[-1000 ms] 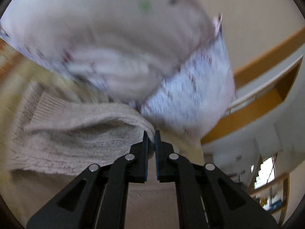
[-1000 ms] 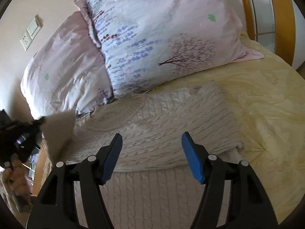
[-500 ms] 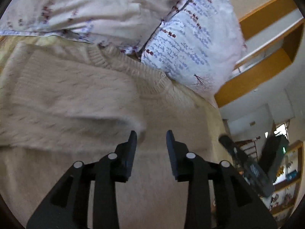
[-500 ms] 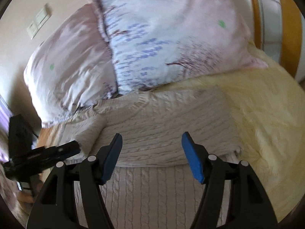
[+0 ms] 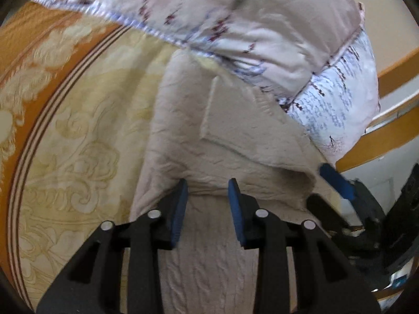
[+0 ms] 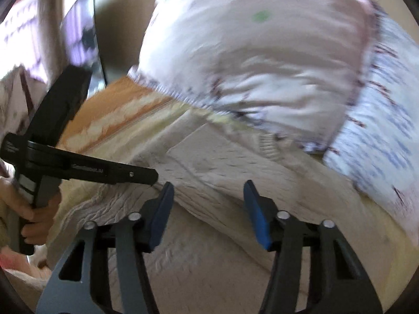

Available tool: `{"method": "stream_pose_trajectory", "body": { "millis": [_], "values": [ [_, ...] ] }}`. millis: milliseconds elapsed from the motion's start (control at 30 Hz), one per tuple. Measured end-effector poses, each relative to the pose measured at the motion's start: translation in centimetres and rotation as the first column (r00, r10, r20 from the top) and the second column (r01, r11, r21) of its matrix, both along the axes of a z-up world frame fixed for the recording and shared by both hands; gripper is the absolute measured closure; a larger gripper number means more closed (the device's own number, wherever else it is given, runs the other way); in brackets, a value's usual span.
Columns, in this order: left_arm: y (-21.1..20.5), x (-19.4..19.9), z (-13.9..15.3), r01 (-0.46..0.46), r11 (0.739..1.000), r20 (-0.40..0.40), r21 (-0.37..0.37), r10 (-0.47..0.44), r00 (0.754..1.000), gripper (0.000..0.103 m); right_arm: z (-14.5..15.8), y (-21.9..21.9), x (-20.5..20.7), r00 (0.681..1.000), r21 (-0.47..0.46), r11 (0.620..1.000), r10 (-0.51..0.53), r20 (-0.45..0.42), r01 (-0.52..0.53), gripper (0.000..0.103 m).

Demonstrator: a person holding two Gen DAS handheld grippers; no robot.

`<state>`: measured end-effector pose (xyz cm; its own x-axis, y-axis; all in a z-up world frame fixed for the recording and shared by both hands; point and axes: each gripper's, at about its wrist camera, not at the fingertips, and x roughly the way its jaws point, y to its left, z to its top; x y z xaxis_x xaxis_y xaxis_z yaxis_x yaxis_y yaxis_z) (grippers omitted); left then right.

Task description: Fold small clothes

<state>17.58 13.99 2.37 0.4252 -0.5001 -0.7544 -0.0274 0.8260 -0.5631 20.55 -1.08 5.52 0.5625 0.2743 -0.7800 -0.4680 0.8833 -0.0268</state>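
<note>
The sweater [image 5: 235, 141] lies on the bed [image 5: 78, 120] by the pillows [image 5: 262, 31] — soft, floppy, thick. Both grippers — left [image 5: 208, 196], right [image 6: 208, 198] — are open, holding nothing. Pinch a folded edge.

Pillows [image 5: 262, 26] crowd the sweater's [image 5: 235, 136] far edge — bedspread [image 5: 86, 130] beside lies open.

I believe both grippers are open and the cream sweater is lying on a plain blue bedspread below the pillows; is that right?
Not quite: the bedspread is yellow and orange with a raised pattern, as the left wrist view shows. The left gripper, right gripper, sweater and pillows are as you say.
</note>
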Motion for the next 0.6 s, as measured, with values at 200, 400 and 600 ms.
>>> {"method": "stream_pose_trajectory", "body": {
  "millis": [200, 400, 600],
  "values": [
    [0.9, -0.3, -0.5, -0.011, 0.998, -0.001, -0.059, 0.011, 1.0, 0.078, -2.9, 2.7, 3.2, 0.998, -0.057, 0.998, 0.028, -0.049, -0.031, 0.06],
    [1.1, -0.5, -0.6, -0.005, 0.998, -0.001, -0.07, 0.005, 1.0, 0.08, -5.2, 3.1, 4.4, 0.998, -0.099, 0.995, -0.014, -0.063, 0.007, 0.081],
    [1.2, -0.5, -0.7, -0.009, 0.998, -0.008, -0.07, 0.009, 1.0, 0.084, -3.6, -1.1, 4.7, 0.985, 0.109, 0.981, -0.15, -0.088, 0.159, 0.097]
  ]
}}
